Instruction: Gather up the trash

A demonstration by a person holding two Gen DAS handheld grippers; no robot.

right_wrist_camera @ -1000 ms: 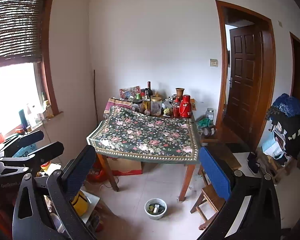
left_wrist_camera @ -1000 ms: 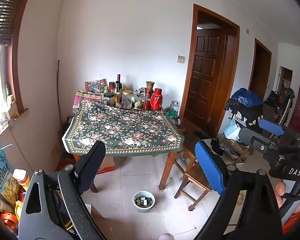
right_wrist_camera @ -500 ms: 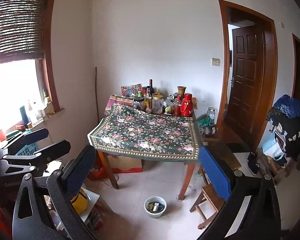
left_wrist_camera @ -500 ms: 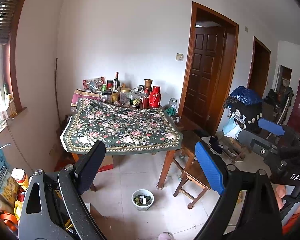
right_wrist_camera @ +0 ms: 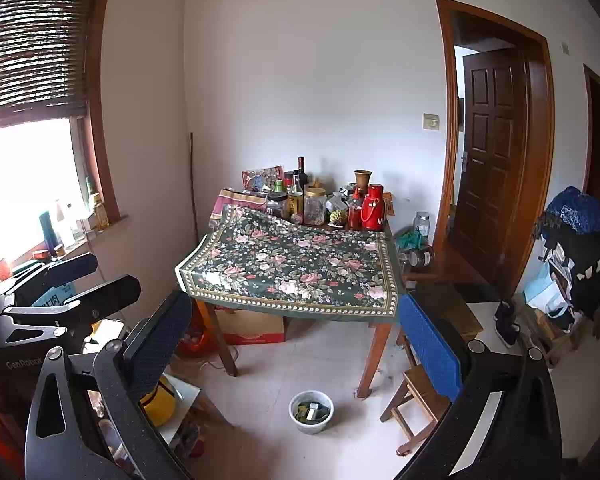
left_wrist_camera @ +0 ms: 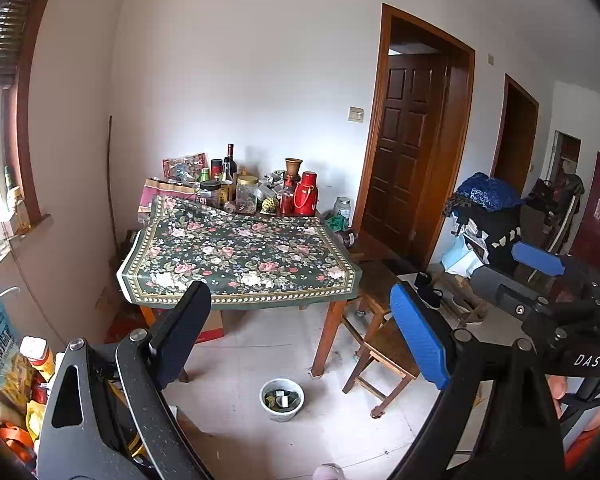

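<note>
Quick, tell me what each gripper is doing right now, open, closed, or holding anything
Left gripper: open, holding nothing.
Right gripper: open, holding nothing.

Bare tile floor [left_wrist_camera: 256, 360] lay open around the white bowl [left_wrist_camera: 281, 399]. A table leg [left_wrist_camera: 327, 338] and wooden stool [left_wrist_camera: 384, 354] stood just behind it; boxes [right_wrist_camera: 250, 326] crowded under the table.

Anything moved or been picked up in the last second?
Nothing picked up. Both views drifted slightly: the table and the white bowl on the floor slid a little left in the left view. Left gripper and right gripper stay open and empty.
</note>
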